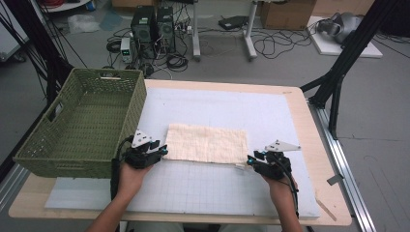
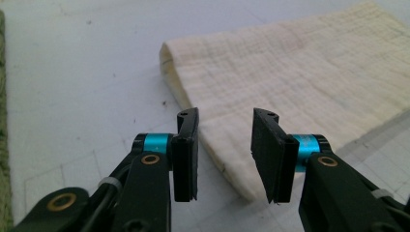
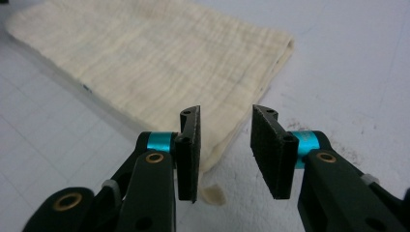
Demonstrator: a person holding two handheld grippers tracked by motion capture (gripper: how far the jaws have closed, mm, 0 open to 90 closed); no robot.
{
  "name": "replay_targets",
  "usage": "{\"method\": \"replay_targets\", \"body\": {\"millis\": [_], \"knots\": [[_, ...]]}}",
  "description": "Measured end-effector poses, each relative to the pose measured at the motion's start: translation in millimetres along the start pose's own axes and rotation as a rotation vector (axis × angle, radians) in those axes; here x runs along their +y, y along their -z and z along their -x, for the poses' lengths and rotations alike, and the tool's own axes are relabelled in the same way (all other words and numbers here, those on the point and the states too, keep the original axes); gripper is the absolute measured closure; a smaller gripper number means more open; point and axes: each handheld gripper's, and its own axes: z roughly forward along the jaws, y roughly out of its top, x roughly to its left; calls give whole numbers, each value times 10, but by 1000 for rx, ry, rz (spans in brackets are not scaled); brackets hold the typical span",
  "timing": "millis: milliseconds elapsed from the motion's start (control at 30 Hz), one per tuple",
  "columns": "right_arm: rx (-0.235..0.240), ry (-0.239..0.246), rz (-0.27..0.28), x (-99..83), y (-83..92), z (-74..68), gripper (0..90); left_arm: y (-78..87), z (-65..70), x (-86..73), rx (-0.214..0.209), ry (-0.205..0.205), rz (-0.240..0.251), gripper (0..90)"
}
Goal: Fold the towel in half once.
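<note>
We see the cloth (image 1: 206, 143) folded flat on the white mat (image 1: 270, 111) — both near corners let go. Left gripper (image 1: 161, 151) and right gripper (image 1: 251, 160) stand open, empty. Basket (image 1: 116, 145) unfilled — likely the remaining step.

No readable text, label, brand, number or sign appears anywhere.

Two forearms reach in from below. The left gripper (image 1: 162, 151) and right gripper (image 1: 250, 159) point inward toward each other, low and level, jaws parted with nothing clamped.
</note>
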Motion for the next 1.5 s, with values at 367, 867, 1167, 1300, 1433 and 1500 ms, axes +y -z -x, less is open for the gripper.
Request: {"method": "replay_targets", "body": {"millis": [367,867,1167,1300,1433,1500], "knots": [[25,33,-70,-60,-357,-98,747,-191,47,-74,19,-78,-123,688],[-19,-21,-101,-85,-286,-89,849,-165,129,-84,23,9,-142,852],[-72,30,-117,-71,-213,-81,633,-138,168,-32,19,23,-144,710],[-81,9,-42,-51,-136,-40,524,-128,108,85,-4,-35,-34,726],[-82,2,-21,-43,-115,-22,510,-288,14,239,-52,-14,33,801],[-84,8,-23,-41,-128,-29,507,-427,-36,301,-57,5,10,801]]}}
